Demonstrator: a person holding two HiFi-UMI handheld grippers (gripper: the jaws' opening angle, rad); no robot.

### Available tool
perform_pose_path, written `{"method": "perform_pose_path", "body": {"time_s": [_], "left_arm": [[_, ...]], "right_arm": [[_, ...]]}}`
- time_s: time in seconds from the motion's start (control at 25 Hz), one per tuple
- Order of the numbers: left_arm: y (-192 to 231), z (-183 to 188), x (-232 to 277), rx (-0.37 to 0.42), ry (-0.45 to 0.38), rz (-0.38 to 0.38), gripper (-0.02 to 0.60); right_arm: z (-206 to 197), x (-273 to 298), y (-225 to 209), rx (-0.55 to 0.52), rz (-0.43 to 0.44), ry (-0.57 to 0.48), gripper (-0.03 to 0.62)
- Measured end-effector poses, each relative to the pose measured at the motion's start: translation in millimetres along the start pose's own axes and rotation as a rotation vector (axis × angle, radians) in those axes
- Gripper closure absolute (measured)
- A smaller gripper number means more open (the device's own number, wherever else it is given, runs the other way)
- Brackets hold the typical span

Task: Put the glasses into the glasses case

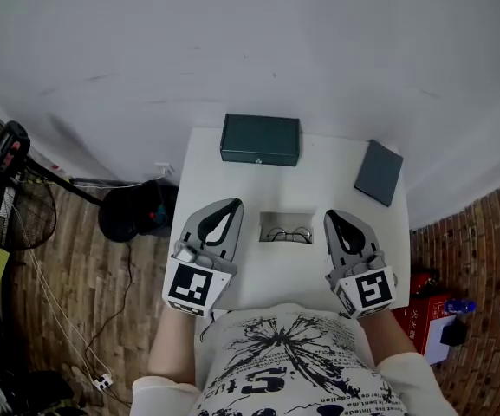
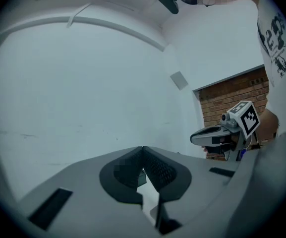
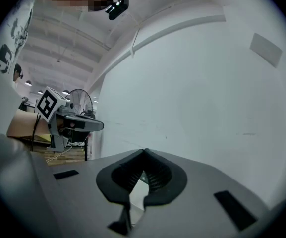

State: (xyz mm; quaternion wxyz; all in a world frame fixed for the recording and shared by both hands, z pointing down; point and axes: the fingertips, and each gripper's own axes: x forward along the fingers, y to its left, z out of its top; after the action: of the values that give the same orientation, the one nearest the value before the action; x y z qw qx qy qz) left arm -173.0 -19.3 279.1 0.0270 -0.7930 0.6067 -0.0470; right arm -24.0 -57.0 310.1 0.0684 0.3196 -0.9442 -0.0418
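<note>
A pair of thin-rimmed glasses [image 1: 287, 234] lies in a shallow white tray [image 1: 271, 221] at the middle of the small white table [image 1: 206, 159]. At the table's far edge a dark green case [image 1: 260, 139] stands closed. My left gripper [image 1: 232, 203] hangs left of the glasses, raised off the table, shut and empty; in the left gripper view its pads [image 2: 143, 148] meet against the white wall. My right gripper [image 1: 332, 216] hangs right of the glasses, also shut with nothing in it [image 3: 144, 151]. Each gripper shows in the other's view, the right gripper [image 2: 222, 133] and the left gripper [image 3: 71, 123].
A flat slate-grey object [image 1: 379, 172] lies at the table's far right corner. On the floor are a black round object [image 1: 133, 211] and a fan [image 1: 7, 198] at left, cables [image 1: 76, 319], and a red box [image 1: 423, 310] at right. A white wall rises behind the table.
</note>
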Motion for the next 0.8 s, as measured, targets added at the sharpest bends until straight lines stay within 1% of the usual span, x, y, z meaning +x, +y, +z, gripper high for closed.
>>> {"method": "perform_pose_path", "body": {"time_s": [0.24, 0.32, 0.4, 0.52, 0.68, 0.8], "left_arm": [[8.0, 5.9, -8.1, -0.023, -0.007, 0.051, 0.568], [9.0, 10.9, -6.8, -0.04, -0.031, 0.064, 0.568], [8.9, 11.9, -4.6, -0.048, -0.038, 0.068, 0.568], [8.1, 6.6, -2.1, -0.054, -0.008, 0.069, 0.568], [7.2, 10.7, 3.6, -0.064, -0.035, 0.07, 0.568], [5.7, 6.3, 5.5, -0.059, -0.011, 0.066, 0.568]], "right_arm": [[5.8, -1.0, -3.4, 0.007, -0.011, -0.017, 0.58], [5.9, -1.6, -4.4, 0.005, -0.007, -0.018, 0.58], [4.0, -1.7, -5.7, 0.003, -0.004, -0.011, 0.58], [0.3, -1.7, -7.1, 0.0, -0.002, -0.002, 0.58], [-1.9, -1.0, -8.7, 0.002, -0.003, 0.002, 0.582], [-3.0, -0.6, -10.3, 0.008, -0.01, -0.002, 0.582]]}}
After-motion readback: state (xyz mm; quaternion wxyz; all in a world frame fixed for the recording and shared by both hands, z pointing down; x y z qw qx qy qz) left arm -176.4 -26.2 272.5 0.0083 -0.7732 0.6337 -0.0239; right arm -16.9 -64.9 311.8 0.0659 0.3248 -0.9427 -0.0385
